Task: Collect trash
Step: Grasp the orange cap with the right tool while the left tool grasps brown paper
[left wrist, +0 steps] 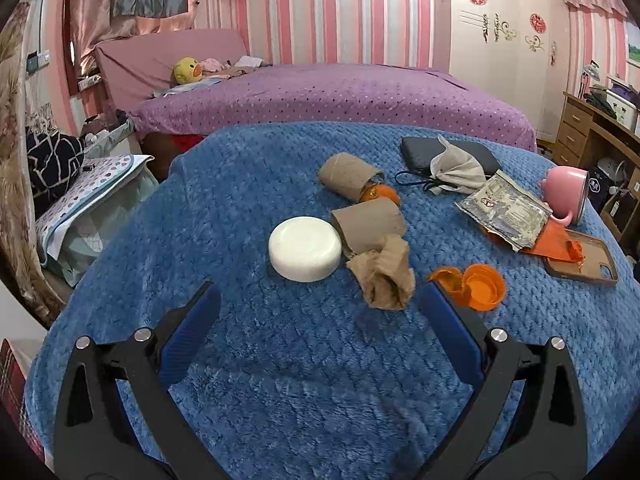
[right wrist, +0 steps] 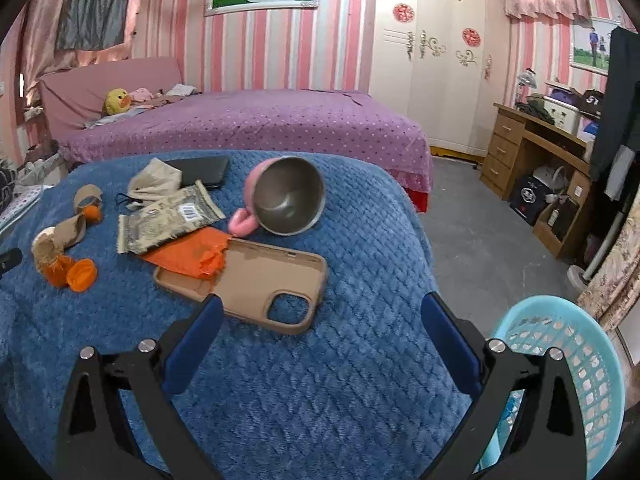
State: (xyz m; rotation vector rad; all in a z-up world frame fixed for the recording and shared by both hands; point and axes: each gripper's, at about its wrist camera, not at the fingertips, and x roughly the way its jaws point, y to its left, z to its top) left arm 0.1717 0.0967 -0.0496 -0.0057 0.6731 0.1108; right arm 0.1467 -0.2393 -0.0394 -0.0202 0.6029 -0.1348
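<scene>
Trash lies on a blue blanket: cardboard tubes, a crumpled brown paper, orange peel and an orange cap, a grey foil wrapper and an orange wrapper. My left gripper is open and empty, just short of the crumpled paper and a white round puck. My right gripper is open and empty above a tan phone case. The wrappers also show in the right wrist view. A light blue basket stands at the right.
A pink mug lies on its side behind the phone case. A black pouch with a grey cloth lies farther back. A purple bed is behind, a wooden desk to the right.
</scene>
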